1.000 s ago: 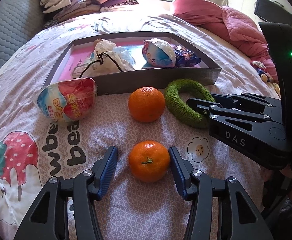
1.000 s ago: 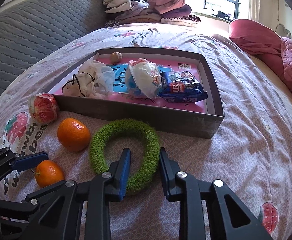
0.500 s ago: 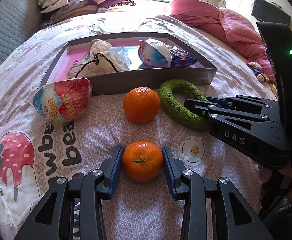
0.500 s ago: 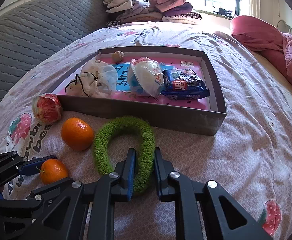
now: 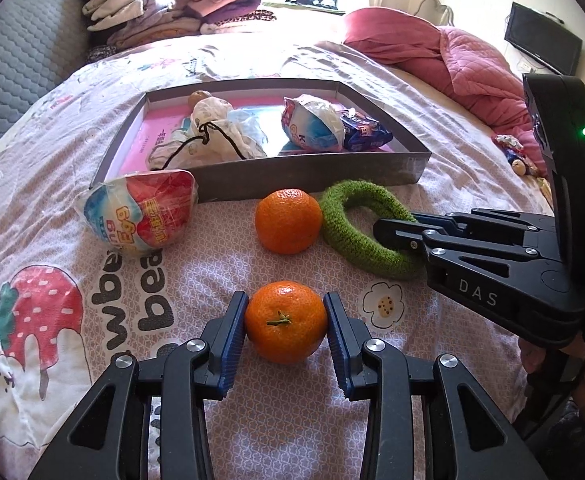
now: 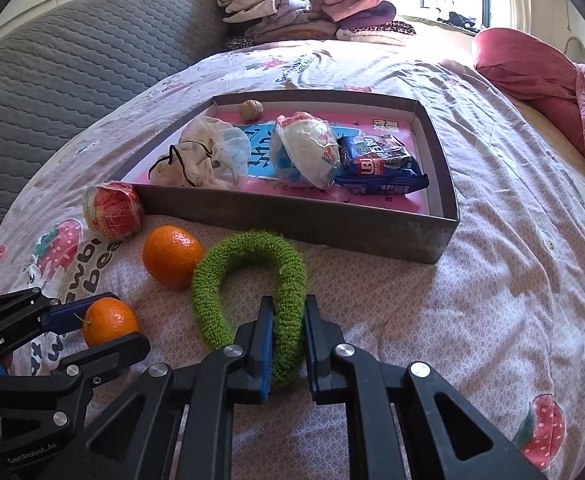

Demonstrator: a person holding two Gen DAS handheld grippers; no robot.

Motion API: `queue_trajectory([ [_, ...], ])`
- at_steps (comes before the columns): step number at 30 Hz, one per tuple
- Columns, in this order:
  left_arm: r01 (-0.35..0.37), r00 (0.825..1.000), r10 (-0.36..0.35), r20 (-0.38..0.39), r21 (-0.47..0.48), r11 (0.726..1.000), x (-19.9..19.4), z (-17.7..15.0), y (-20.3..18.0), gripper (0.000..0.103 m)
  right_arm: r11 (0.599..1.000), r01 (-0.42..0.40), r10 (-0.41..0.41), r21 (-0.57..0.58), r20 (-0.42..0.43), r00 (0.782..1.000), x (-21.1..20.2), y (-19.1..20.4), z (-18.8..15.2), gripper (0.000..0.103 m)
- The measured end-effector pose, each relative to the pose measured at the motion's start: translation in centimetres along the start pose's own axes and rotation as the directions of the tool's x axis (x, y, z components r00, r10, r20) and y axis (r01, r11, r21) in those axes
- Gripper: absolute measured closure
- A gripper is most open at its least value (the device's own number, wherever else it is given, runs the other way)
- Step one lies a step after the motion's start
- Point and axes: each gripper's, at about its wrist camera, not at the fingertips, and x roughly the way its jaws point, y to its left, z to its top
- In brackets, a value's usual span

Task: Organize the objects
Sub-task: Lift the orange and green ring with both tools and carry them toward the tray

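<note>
My left gripper [image 5: 286,316] is shut on a small orange [image 5: 285,323] that rests on the bed sheet; it also shows in the right wrist view [image 6: 108,322]. My right gripper [image 6: 286,322] is shut on the near side of a green knitted ring [image 6: 248,276], squeezing it into an oval; the ring also shows in the left wrist view [image 5: 366,226]. A second orange [image 5: 288,220] lies just in front of the grey box [image 5: 308,178], which holds a drawstring pouch [image 5: 212,136] and snack packets [image 5: 312,124].
A red and blue snack packet [image 5: 140,212] lies left of the box. Folded clothes [image 6: 304,8] are stacked at the far end of the bed. A pink quilt [image 5: 452,56] is bunched at the right. A grey padded headboard [image 6: 72,76] rises at the left.
My left gripper's jaws have closed onto the near orange. My right gripper's jaws have closed onto the green ring and pinched it narrower.
</note>
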Motion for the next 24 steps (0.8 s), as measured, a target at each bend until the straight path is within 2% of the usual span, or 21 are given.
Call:
queue_trajectory([
  [9, -0.024, 0.999, 0.024, 0.024, 0.006, 1.000, -1.4, 0.1, 0.1, 0.064, 1.000, 0.014, -0.014, -0.001, 0.027, 1.000, -1.6, 0.4, -1.1, 0.090],
  [24, -0.040, 0.996, 0.040, 0.077, 0.008, 0.999, -3.8, 0.4, 0.1, 0.064, 0.999, -0.043, 0.042, 0.002, 0.110, 0.993, -5.1, 1.8, -1.8, 0.090],
])
